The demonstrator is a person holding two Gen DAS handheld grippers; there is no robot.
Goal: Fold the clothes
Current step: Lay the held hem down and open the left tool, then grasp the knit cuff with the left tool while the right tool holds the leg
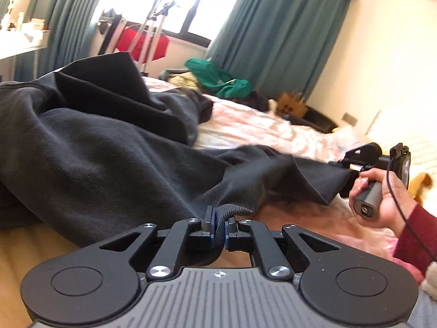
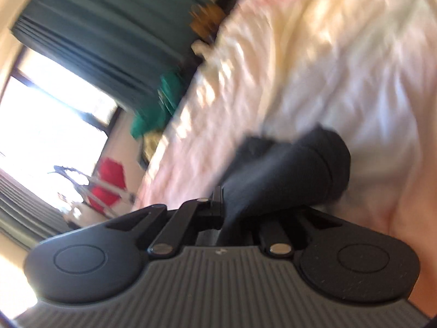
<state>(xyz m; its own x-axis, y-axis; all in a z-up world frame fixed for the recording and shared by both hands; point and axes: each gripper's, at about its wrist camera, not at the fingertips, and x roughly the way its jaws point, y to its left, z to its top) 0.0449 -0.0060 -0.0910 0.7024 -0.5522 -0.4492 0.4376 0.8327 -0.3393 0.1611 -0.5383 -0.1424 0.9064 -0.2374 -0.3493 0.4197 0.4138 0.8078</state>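
Note:
A dark grey garment (image 1: 103,147) lies bunched on the bed, its far part folded over itself. My left gripper (image 1: 218,227) is shut on its ribbed near edge. My right gripper (image 1: 347,172) shows at the right in the left wrist view, held by a hand in a dark red sleeve, and is shut on another edge of the same garment, which stretches between the two. In the blurred right wrist view the right gripper (image 2: 226,205) is shut on the dark fabric (image 2: 286,169), which hides its right finger.
The bed has a pink and white quilt (image 1: 254,128). A green garment (image 1: 218,79) lies at the far end. A brown paper bag (image 1: 292,104), a drying rack with red cloth (image 1: 142,41), teal curtains (image 1: 273,32) and a window stand beyond.

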